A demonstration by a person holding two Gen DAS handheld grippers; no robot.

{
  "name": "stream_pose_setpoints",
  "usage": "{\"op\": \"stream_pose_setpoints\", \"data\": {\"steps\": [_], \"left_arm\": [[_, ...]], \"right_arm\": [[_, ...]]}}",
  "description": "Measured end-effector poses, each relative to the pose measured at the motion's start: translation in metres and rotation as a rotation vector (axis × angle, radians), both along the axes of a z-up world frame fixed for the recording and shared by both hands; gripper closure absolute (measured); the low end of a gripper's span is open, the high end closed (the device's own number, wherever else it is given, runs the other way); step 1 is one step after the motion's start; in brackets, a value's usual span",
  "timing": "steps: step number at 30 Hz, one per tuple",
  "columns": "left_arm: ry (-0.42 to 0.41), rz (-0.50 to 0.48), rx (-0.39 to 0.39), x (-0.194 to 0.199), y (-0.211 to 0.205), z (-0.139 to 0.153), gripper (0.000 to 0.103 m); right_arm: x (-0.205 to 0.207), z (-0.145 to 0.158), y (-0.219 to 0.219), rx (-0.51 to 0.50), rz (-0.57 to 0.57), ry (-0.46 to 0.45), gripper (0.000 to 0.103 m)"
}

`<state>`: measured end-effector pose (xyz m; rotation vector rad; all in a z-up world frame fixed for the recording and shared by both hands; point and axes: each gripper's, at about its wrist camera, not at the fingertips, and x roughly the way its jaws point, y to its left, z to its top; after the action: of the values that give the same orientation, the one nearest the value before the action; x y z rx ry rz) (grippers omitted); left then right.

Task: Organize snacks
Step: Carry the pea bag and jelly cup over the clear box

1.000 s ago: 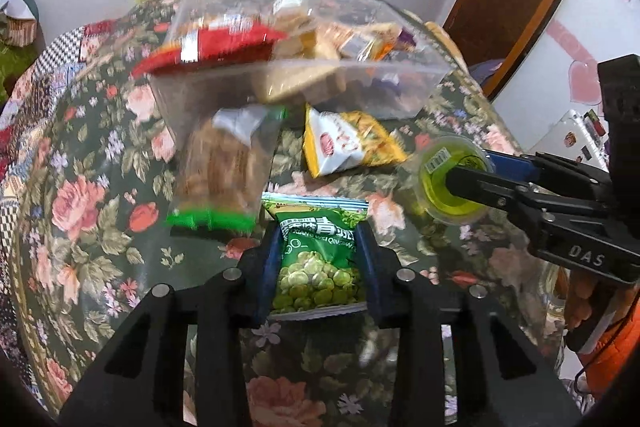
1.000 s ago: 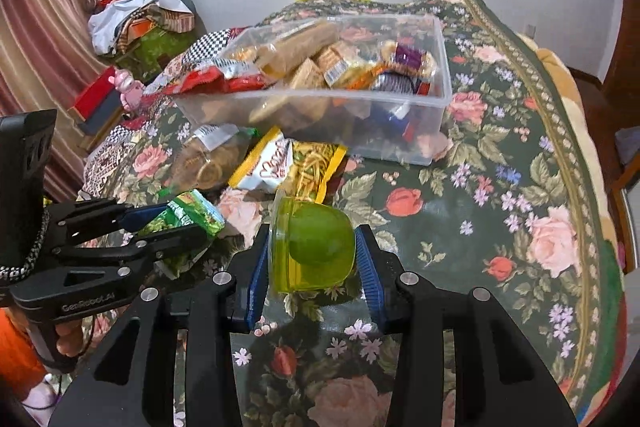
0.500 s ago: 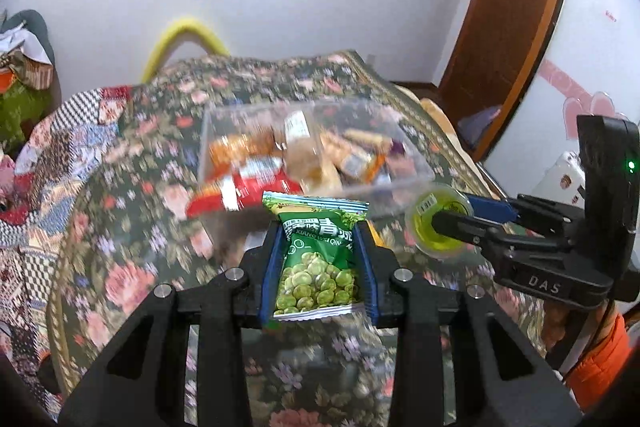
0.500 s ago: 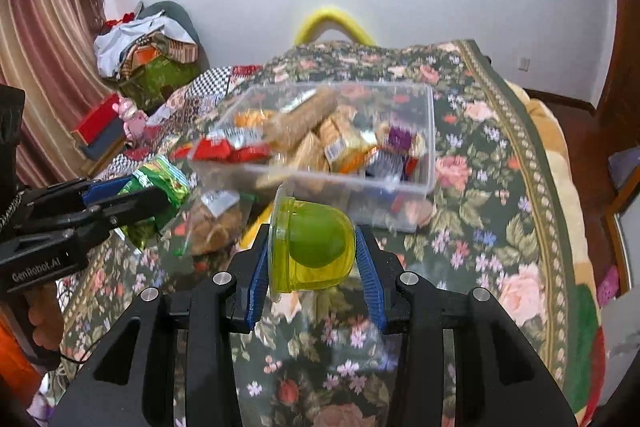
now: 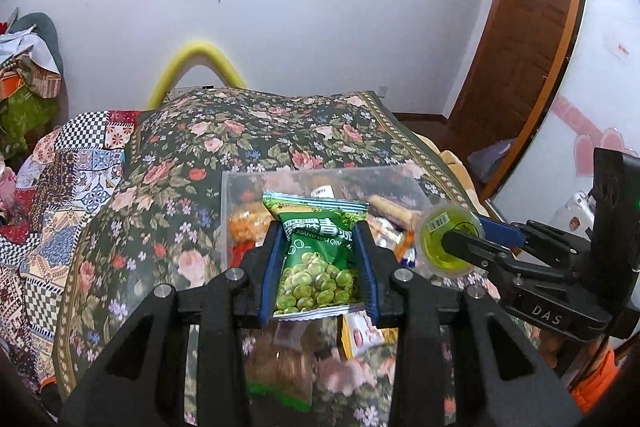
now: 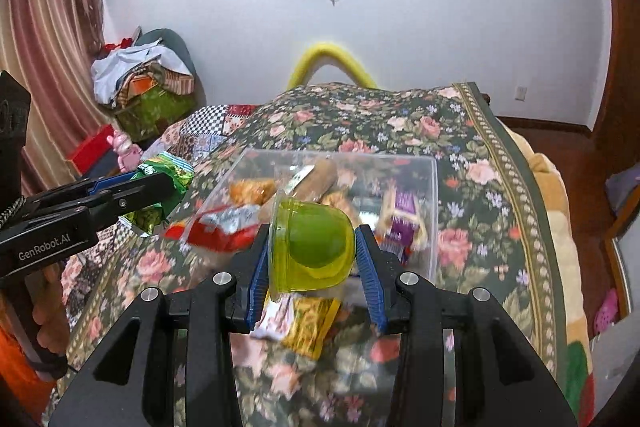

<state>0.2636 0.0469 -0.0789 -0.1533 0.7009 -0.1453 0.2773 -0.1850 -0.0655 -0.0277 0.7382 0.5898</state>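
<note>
My left gripper (image 5: pixel 320 263) is shut on a green bag of peas (image 5: pixel 316 267), held in the air in front of the clear plastic box (image 5: pixel 248 187) of snacks. In the right wrist view the same bag of peas (image 6: pixel 164 179) shows at the left, in the left gripper (image 6: pixel 160 187). My right gripper (image 6: pixel 312 251) is shut on a yellow-green jelly cup (image 6: pixel 312 247), lifted just before the clear box (image 6: pixel 432 195). The left wrist view shows that jelly cup (image 5: pixel 448 243) at the right, level with the box's near side. Several packets fill the box.
The box stands on a bed with a floral cover (image 6: pixel 480 163). A yellow and white snack bag (image 6: pixel 304 319) and a clear bag of brown snacks (image 5: pixel 280 367) lie on the cover near me. A pile of clothes (image 6: pixel 140 75) sits at the left wall. A wooden door (image 5: pixel 532 39) stands right.
Both grippers have risen from just above the bed cover and tilted up, each keeping its snack. The box now sits lower in both views, and the wall and screens have come into sight.
</note>
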Motion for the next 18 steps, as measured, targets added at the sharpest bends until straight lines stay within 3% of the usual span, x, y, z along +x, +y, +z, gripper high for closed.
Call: {"op": "stream_pose_setpoints", "data": {"steps": [18], "left_arm": [[0.071, 0.031, 0.019, 0.074, 0.008, -0.040, 0.069]], "right_arm": [[0.068, -0.028, 0.023, -0.045, -0.059, 0.031, 0.065]]}}
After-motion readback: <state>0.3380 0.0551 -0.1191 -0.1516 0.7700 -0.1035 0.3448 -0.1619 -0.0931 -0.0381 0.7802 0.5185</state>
